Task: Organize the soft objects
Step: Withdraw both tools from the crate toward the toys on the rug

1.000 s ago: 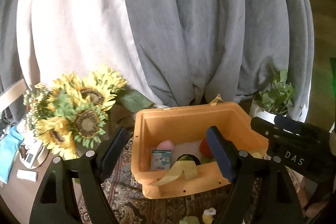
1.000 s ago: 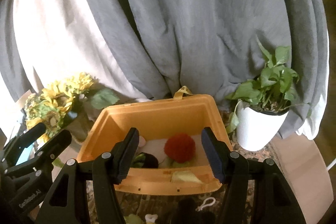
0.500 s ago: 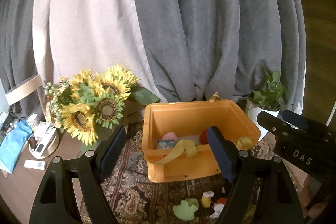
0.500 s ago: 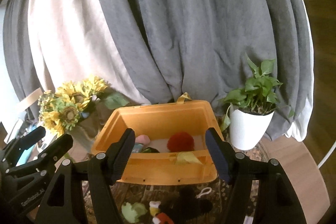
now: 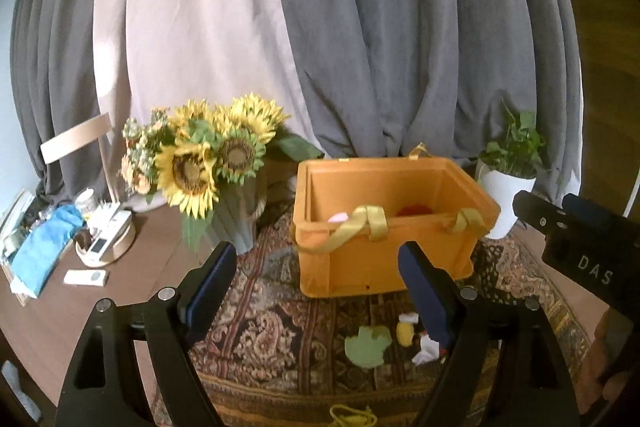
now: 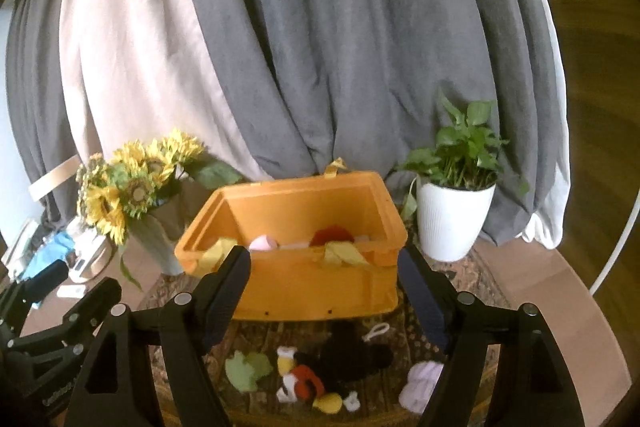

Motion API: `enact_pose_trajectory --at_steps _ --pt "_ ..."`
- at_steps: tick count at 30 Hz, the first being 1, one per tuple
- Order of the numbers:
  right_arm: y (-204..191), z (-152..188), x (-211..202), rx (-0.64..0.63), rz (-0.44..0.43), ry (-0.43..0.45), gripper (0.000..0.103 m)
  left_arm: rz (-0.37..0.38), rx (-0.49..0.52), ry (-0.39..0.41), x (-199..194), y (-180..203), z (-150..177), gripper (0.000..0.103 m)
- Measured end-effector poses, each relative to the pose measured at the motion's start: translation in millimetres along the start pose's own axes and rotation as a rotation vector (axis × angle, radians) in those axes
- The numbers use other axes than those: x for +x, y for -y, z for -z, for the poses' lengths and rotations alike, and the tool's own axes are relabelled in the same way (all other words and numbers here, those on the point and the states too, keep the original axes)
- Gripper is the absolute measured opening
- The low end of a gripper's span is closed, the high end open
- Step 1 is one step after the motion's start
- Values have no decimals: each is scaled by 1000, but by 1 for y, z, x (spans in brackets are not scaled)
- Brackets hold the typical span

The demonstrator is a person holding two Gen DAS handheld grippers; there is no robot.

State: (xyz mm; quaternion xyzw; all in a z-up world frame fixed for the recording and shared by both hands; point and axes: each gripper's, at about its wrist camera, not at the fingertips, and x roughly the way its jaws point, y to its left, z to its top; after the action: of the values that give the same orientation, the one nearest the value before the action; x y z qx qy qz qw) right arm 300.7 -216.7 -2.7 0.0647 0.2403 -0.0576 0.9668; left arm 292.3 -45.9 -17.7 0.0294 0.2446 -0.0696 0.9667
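An orange bin (image 5: 352, 263) (image 6: 316, 287) with yellow straps stands on a patterned rug (image 5: 276, 323). It holds a pink soft item (image 6: 262, 242) and a red one (image 6: 332, 234). On the rug in front lie a green soft piece (image 5: 367, 346) (image 6: 247, 370), a black, red and yellow plush toy (image 6: 320, 375) and a pale lilac soft item (image 6: 422, 385). My left gripper (image 5: 316, 287) is open and empty, back from the bin. My right gripper (image 6: 324, 287) is open and empty, above the loose toys.
A vase of sunflowers (image 5: 212, 163) (image 6: 132, 187) stands left of the bin, a white potted plant (image 6: 456, 203) (image 5: 508, 187) to its right. A blue cloth (image 5: 44, 251), remotes and small items lie at far left. Grey and pale curtains hang behind.
Both grippers have pulled back and up from the bin, which now looks smaller. The loose toys on the rug in front have come into view. Both stay open.
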Motion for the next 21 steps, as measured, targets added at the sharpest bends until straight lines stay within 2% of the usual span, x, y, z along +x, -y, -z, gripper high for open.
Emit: enact_pose_trajectory --at_steps 7,21 --pt "0 24 -6 -12 -22 -34 77 -2 21 -17 -8 2 24 83" --pt "-6 77 4 -47 -71 -180 77 41 17 -147 -4 -1 80 83"
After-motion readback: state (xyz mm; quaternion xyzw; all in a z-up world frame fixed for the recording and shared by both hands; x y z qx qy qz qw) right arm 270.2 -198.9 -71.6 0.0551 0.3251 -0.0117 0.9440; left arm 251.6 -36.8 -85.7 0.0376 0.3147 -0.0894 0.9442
